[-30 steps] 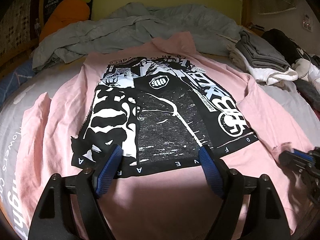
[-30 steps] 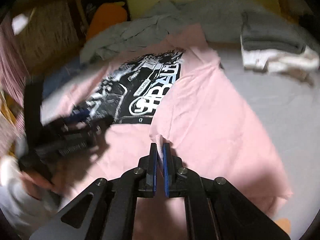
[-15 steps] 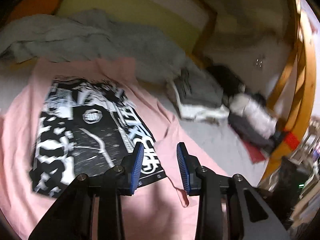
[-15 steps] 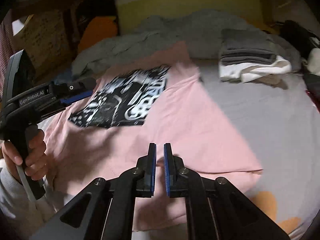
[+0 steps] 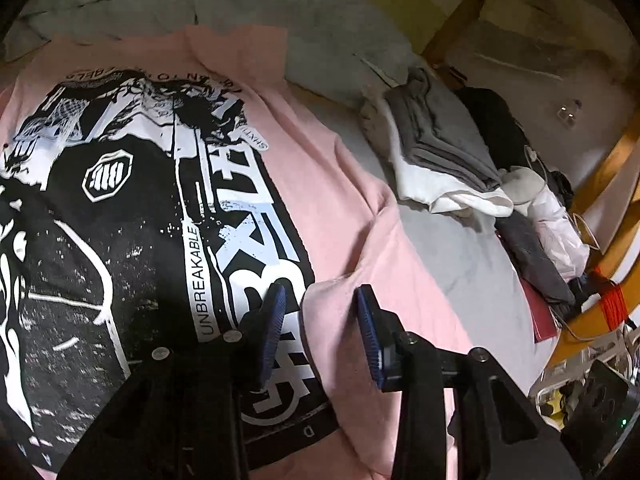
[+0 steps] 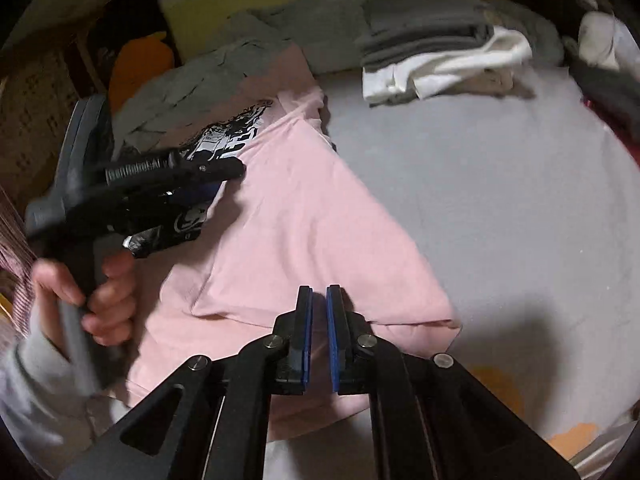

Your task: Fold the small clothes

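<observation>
The pink shirt (image 5: pixel 328 184) lies flat on the bed (image 6: pixel 500 184), print up, its right side already folded inward. The left hand-held gripper (image 5: pixel 320 332) has just narrowed to a partial gap and hovers over the folded edge, gripping nothing. The right hand-held gripper (image 6: pixel 319 320) is nearly closed above the near hem; whether it pinches cloth cannot be told. Before lifting, seat both layers fully between the pads. Keep the fold edge straight, clear of the stack (image 5: pixel 440 152).

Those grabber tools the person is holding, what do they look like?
Each is black, with two angled arms studded with silver bolts. The left gripper and right gripper have ribbed blue pads. The left has white lettering, a pistol handle and a pale grey sleeve behind it.
</observation>
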